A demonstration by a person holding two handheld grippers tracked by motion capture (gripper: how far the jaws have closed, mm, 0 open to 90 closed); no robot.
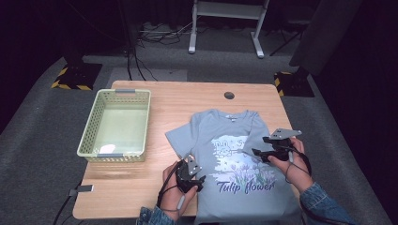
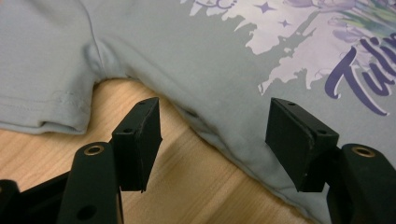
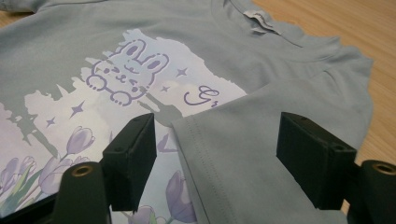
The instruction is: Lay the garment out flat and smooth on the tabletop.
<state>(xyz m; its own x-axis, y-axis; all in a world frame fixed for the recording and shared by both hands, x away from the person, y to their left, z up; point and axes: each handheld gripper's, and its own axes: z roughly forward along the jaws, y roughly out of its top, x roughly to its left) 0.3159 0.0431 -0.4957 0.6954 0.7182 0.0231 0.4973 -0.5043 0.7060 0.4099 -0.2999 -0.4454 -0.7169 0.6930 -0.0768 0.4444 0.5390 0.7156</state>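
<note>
So far only one fold looks done: the T-shirt (image 1: 234,159) lies face up on the surface (image 1: 155,187), its right sleeve (image 3: 261,154) turned in over the print. Left tongs (image 1: 191,177) at seven o'clock and right tongs (image 1: 270,152) at three o'clock gape wide, holding nothing. The left gripper view shows the other sleeve (image 2: 42,88) flat, unfolded. At ten o'clock, farther off, the basket (image 1: 117,124) waits.
</note>
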